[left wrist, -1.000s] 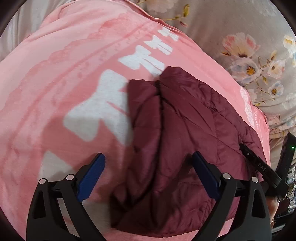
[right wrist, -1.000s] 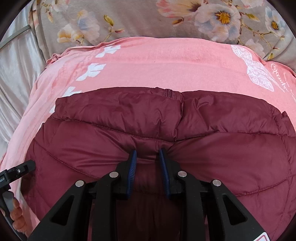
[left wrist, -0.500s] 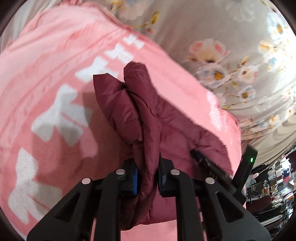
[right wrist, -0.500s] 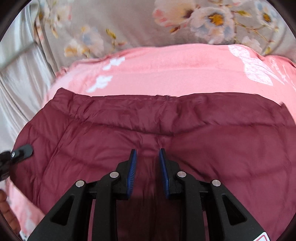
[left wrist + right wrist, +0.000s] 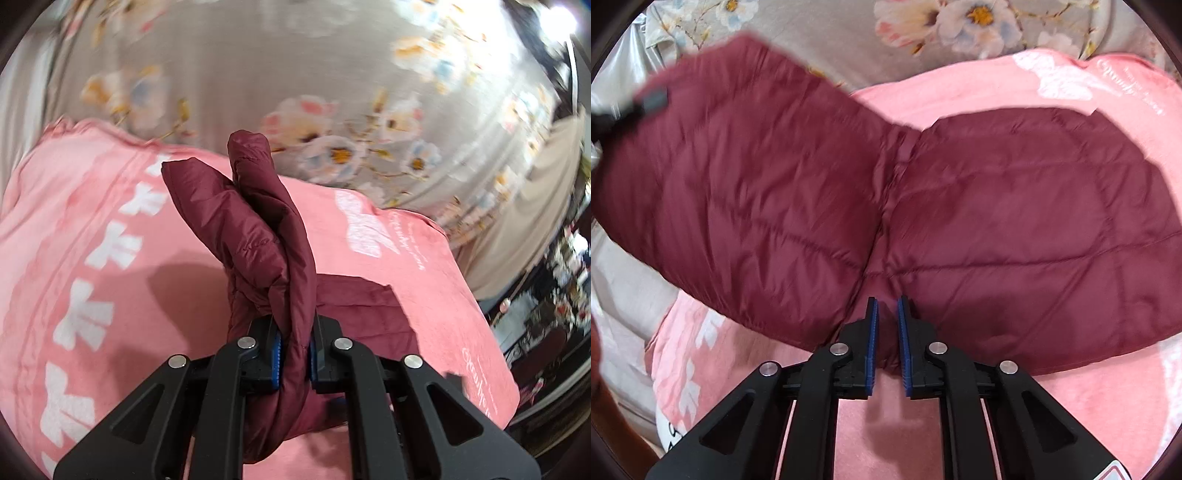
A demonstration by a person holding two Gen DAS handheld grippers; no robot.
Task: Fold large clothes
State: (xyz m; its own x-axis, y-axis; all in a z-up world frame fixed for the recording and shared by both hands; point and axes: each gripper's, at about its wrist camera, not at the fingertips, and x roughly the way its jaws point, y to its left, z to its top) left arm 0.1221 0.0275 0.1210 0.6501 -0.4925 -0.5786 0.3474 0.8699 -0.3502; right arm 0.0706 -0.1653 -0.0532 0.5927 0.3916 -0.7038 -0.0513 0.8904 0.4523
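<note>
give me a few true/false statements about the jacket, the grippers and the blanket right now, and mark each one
1. The left hand-held gripper is shut on the maroon jacket. True.
2. The right hand-held gripper hangs wide open, clear of the jacket. False: its jaws are nearly closed on the jacket's edge.
3. The jacket lies completely flat. False: its left half is lifted off the pink blanket.
4. A floral sheet lies beyond the blanket. True.

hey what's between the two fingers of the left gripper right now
A bunched fold of the maroon puffer jacket, pinched between the blue pads of the left gripper; the left wrist view shows it.
</note>
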